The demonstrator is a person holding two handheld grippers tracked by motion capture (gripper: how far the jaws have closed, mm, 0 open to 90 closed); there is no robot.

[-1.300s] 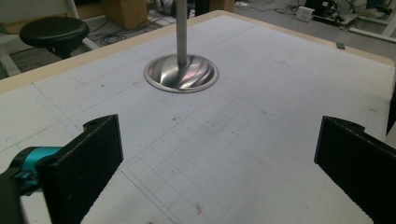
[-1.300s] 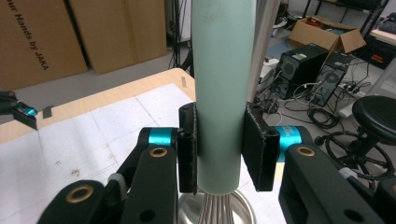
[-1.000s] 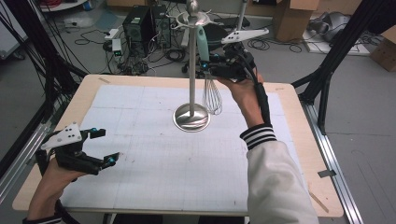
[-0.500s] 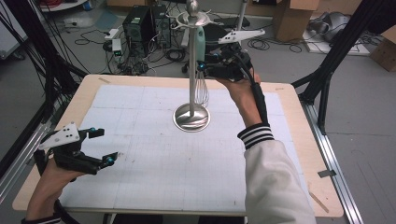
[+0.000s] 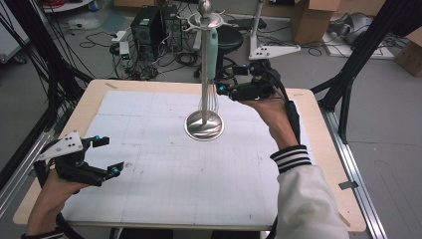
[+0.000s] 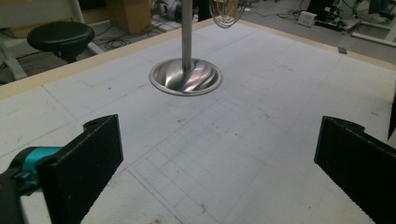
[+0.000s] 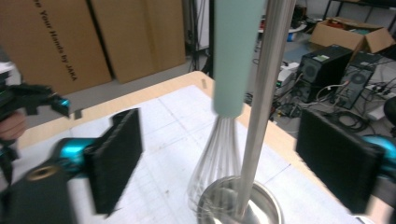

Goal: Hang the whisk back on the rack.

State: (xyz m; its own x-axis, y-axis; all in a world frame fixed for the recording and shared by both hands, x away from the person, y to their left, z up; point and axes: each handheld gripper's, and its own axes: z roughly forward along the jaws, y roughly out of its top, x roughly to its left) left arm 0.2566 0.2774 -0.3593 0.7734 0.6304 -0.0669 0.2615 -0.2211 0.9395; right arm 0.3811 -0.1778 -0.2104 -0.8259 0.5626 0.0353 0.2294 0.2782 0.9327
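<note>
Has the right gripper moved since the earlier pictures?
Yes. The right gripper has backed slightly rightward from the steel stand pole, its jaws just opened off the mint-handled whisk.

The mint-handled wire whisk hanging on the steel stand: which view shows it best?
The high view: the mint-handled wire whisk shows whole, hanging from the steel stand's top. The right gripper view shows it closer, its handle top cut off. The left gripper view catches just the wire tips.

- One whisk point(image 5: 212, 74) with a mint handle.
- One metal stand point(image 5: 204, 122) with a round base.
- Two tongs: left tongs point(image 5: 105, 156), right tongs point(image 5: 221, 80).
- One surface point(image 5: 308, 124).
</note>
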